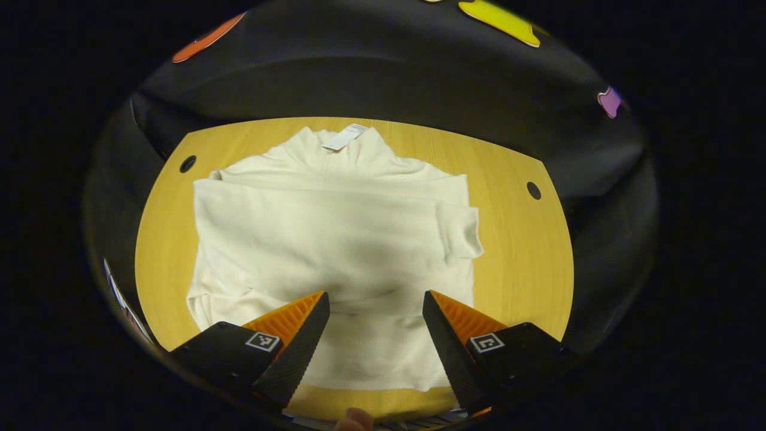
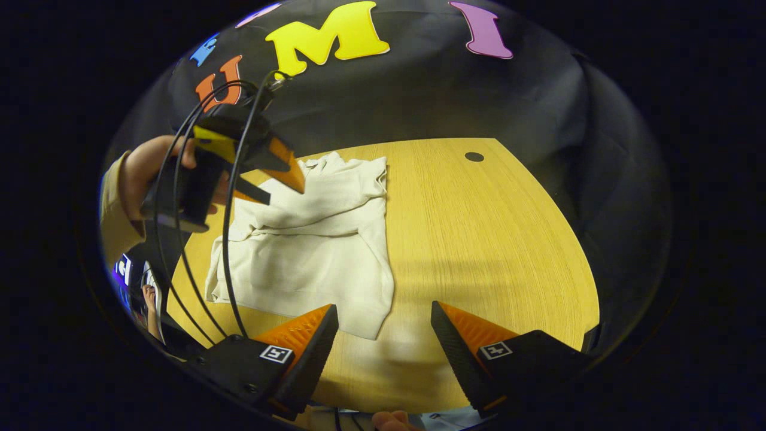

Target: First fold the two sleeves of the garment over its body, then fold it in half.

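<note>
The top (image 1: pixel 335 239) is cream-white and lies flat in the middle of the table (image 1: pixel 514 239) in the left gripper view. Its collar points to the top of the frame, and a small white tag (image 1: pixel 345 137) sits on the collar. Both sleeves lie folded across the body. One sleeve (image 1: pixel 335 209) runs across the chest, and its cuff (image 1: pixel 459 232) ends near the right edge of the top. The hem is at the bottom of the frame, close to the near table edge. The left gripper (image 1: pixel 376 308) hangs above the lower part of the top with its jaws wide apart, and nothing is between them. In the right gripper view the top (image 2: pixel 311 251) lies on the left half of the table (image 2: pixel 491 239). The right half of the table is bare wood with a small dark hole (image 2: pixel 474 157) near the far edge. The right gripper (image 2: pixel 384 320) hangs over the near table edge, just beside the bottom right corner of the top. Its jaws are wide apart too, and they hold nothing. In the upper left of that view a hand (image 2: pixel 149 170) in a tan sleeve (image 2: pixel 114 215) holds the left gripper (image 2: pixel 281 179) above the top, and black cables (image 2: pixel 179 251) loop down from it. A fingertip (image 1: pixel 354 419) peeks in at the bottom edge of the left gripper view.
</note>
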